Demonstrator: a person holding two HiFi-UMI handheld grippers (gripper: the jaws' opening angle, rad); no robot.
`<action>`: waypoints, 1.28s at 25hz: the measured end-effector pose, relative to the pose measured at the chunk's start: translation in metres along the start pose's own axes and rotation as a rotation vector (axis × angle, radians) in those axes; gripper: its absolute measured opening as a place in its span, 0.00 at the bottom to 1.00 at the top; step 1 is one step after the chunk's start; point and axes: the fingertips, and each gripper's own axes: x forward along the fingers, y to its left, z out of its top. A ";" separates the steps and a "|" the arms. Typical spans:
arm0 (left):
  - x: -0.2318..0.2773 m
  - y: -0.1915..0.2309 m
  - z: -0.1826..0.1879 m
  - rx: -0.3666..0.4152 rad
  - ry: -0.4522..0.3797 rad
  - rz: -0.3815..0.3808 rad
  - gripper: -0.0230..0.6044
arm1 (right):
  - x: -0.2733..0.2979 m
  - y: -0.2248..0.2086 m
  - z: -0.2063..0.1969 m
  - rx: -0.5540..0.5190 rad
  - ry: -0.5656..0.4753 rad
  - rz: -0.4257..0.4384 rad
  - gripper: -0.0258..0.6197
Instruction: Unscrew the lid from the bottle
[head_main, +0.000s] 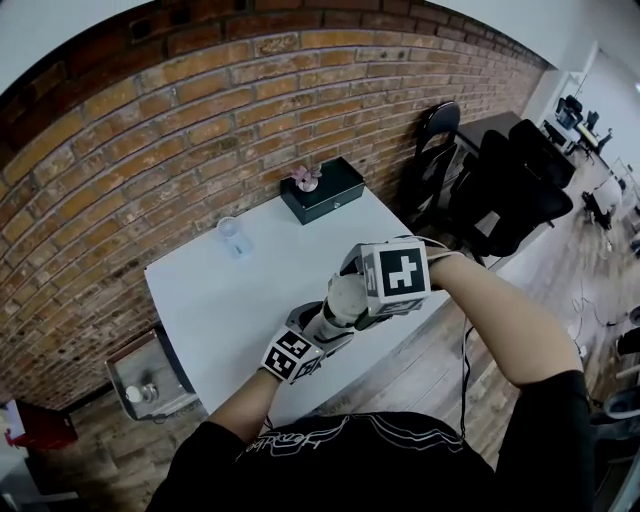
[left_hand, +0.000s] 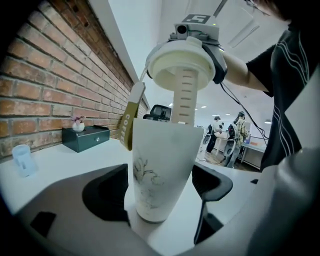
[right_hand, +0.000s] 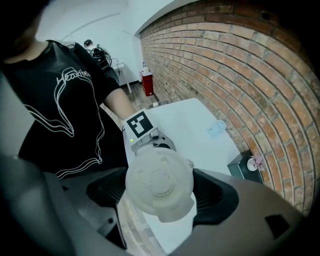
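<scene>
A white bottle (left_hand: 160, 170) with a faint flower print stands upright on the white table (head_main: 230, 300). My left gripper (left_hand: 162, 182) is shut on its lower body, one pad on each side. The cream lid (left_hand: 181, 65) hangs above the bottle's open mouth, and a ribbed stem (left_hand: 184, 97) under it still reaches into the mouth. A brown strap (left_hand: 129, 122) dangles from the lid's side. My right gripper (right_hand: 159, 192) points down and is shut on the lid (right_hand: 159, 182), which hides the bottle in that view. In the head view both grippers (head_main: 325, 325) (head_main: 352, 290) meet near the table's front edge.
A dark box (head_main: 322, 190) with a small pink flower on top sits at the table's far edge by the brick wall. A small clear cup (head_main: 232, 237) stands at the far left. Black chairs (head_main: 500, 180) are to the right, and a low cabinet (head_main: 150, 375) to the left.
</scene>
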 end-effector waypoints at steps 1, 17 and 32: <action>-0.002 0.000 0.001 0.004 0.006 -0.001 0.68 | -0.006 0.000 0.000 0.007 -0.005 -0.006 0.67; -0.110 -0.010 0.020 -0.111 0.026 0.065 0.67 | -0.124 0.029 0.019 0.160 -0.404 -0.274 0.67; -0.224 -0.098 0.127 -0.259 -0.266 0.001 0.12 | -0.147 0.122 0.014 0.631 -1.114 -0.701 0.67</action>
